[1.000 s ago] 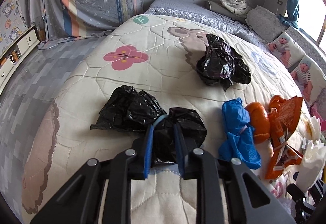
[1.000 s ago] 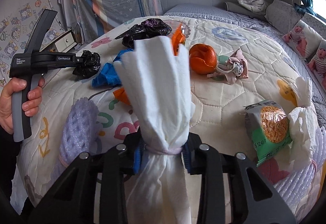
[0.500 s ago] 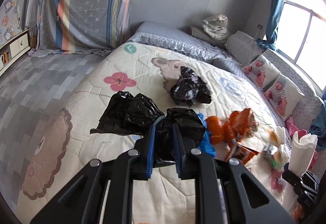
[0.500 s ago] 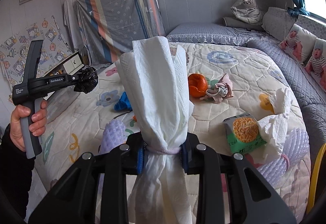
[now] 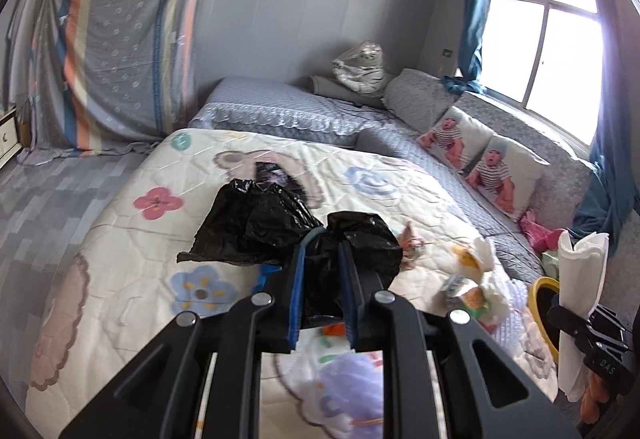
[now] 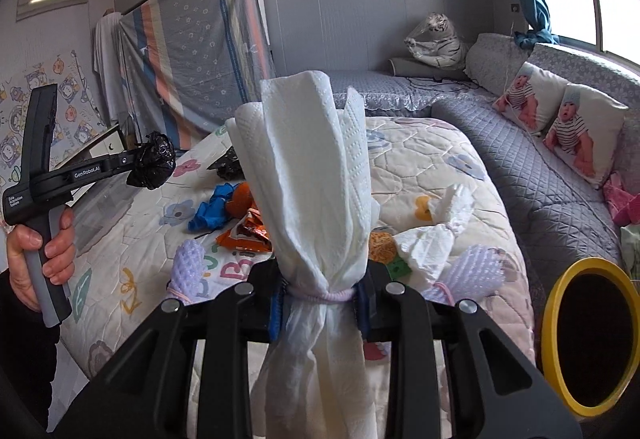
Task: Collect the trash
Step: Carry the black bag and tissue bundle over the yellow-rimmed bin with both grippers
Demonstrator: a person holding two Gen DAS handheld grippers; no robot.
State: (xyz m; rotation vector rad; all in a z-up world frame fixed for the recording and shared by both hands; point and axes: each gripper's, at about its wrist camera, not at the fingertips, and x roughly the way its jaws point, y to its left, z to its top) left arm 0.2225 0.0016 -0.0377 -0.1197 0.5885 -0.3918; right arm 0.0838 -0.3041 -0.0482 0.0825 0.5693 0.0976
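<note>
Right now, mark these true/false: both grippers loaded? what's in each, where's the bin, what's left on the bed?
1. The left gripper is shut on a crumpled black plastic bag. True.
2. The right gripper is empty. False: it is shut on a white paper-towel bundle tied with a pale band.
3. The yellow-rimmed round bin stands beside the bed, at right in the right wrist view. True.
4. The bed is cleared. False: a blue crumpled glove and an orange snack wrapper lie on the quilt.
</note>
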